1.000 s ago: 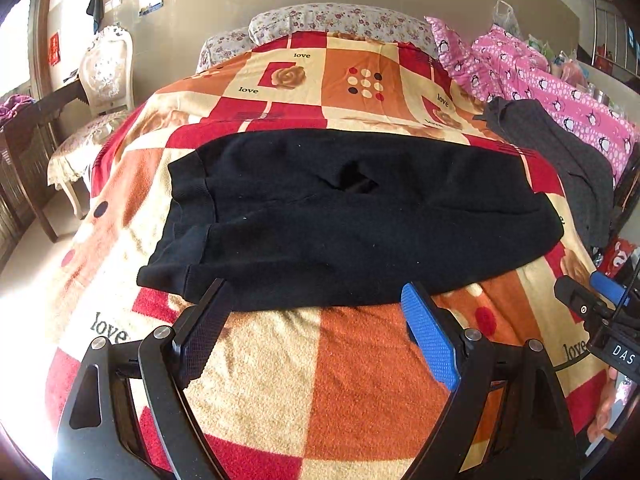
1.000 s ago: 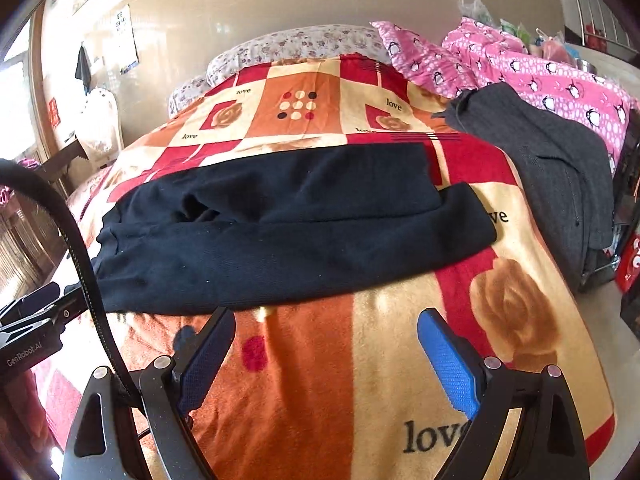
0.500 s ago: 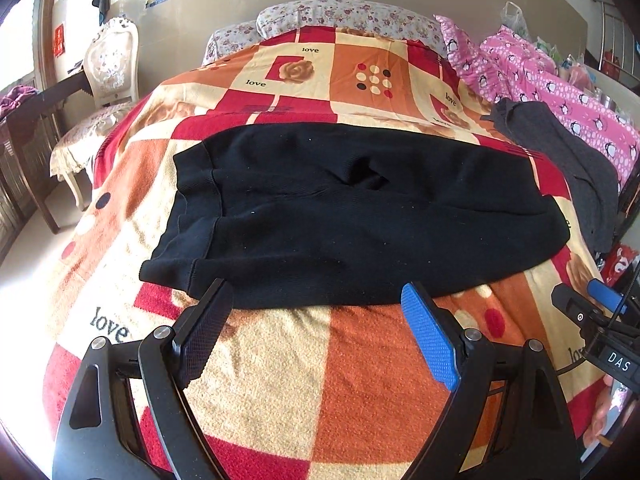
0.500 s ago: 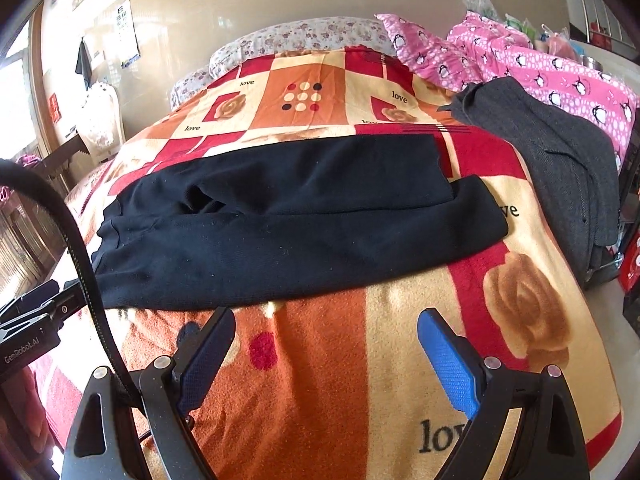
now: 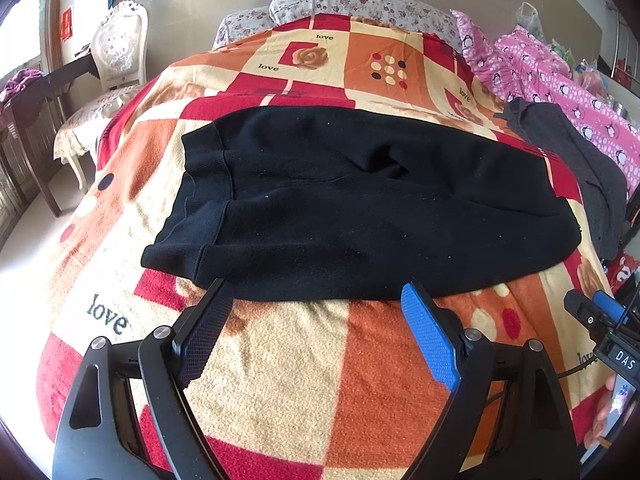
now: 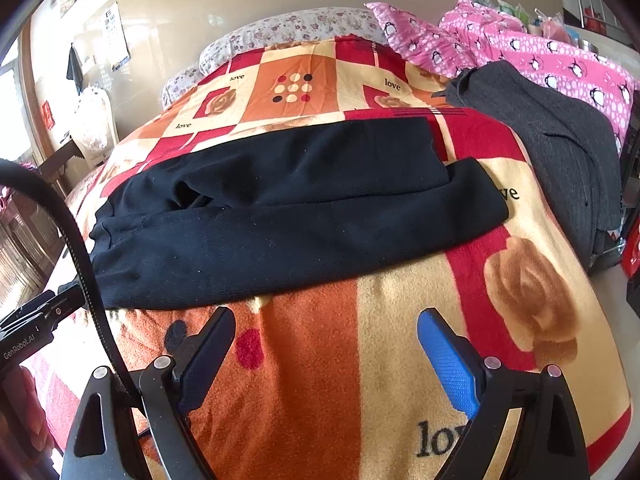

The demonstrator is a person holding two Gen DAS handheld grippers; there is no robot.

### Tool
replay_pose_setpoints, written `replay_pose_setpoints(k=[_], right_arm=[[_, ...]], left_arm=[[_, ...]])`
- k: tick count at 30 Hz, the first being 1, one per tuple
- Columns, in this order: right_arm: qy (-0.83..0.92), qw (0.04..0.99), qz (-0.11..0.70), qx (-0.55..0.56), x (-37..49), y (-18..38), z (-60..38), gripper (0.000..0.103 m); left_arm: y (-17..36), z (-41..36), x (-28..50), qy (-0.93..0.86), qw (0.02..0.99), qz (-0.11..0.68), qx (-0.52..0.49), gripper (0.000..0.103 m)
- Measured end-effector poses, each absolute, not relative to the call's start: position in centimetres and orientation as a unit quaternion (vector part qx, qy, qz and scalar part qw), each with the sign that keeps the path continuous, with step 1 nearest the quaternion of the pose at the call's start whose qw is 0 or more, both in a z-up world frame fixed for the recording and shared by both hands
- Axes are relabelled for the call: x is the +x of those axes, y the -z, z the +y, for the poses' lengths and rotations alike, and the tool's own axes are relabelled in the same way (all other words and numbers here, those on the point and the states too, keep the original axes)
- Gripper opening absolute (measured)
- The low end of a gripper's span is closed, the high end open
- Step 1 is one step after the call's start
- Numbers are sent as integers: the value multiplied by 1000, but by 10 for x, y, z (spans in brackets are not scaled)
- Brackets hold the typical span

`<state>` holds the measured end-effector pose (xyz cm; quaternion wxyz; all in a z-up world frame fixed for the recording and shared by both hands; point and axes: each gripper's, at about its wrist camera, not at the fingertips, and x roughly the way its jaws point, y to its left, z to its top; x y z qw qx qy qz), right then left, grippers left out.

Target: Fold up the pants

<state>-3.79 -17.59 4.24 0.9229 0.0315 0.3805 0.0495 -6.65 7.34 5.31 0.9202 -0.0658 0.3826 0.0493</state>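
Note:
Black pants [image 5: 360, 208] lie flat across the bed, one leg laid over the other, cuffs at the left and the other end at the right. They also show in the right wrist view [image 6: 288, 216]. My left gripper [image 5: 316, 292] is open and empty, its fingertips just short of the pants' near edge, close to the cuffs. My right gripper [image 6: 324, 318] is open and empty, a little short of the near edge, toward the right half of the pants.
The bed has an orange, red and cream blanket [image 5: 280, 380]. A dark grey garment [image 6: 560, 152] and pink penguin bedding [image 6: 540, 56] lie at the right. A white chair [image 5: 116, 56] and a dark wooden table [image 5: 28, 104] stand left of the bed.
Both grippers have moved forward toward the pants' near edge, which now looks larger and closer. Both stay open. The pants have not moved.

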Motion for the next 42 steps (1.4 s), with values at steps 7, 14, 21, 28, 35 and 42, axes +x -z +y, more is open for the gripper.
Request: replay_pose_setpoints(k=[7,14,21,28,35,42], right_arm=[[-40,920,389,38,-34,-35,-192,92],[-37,913,397,90,-29,-24,-229,92],[-42,910,385,145,-14,-20,-266,92],[-47,897,396,193,19,-13,-285,92],[-50,896,374,235,60,-10,-297,86],[-55,894,352,271,77,-5,-304,17]], left_arm=[[-42,105,-68,-64,914,388,-101,87],[-25,143,-68,-59,898,398,-179,87],[-8,158,-50,-42,870,406,-277,87],[-9,158,-28,-59,874,392,-280,87],[-11,165,-3,-56,869,389,-302,87],[-7,172,11,-55,862,411,-292,21]])
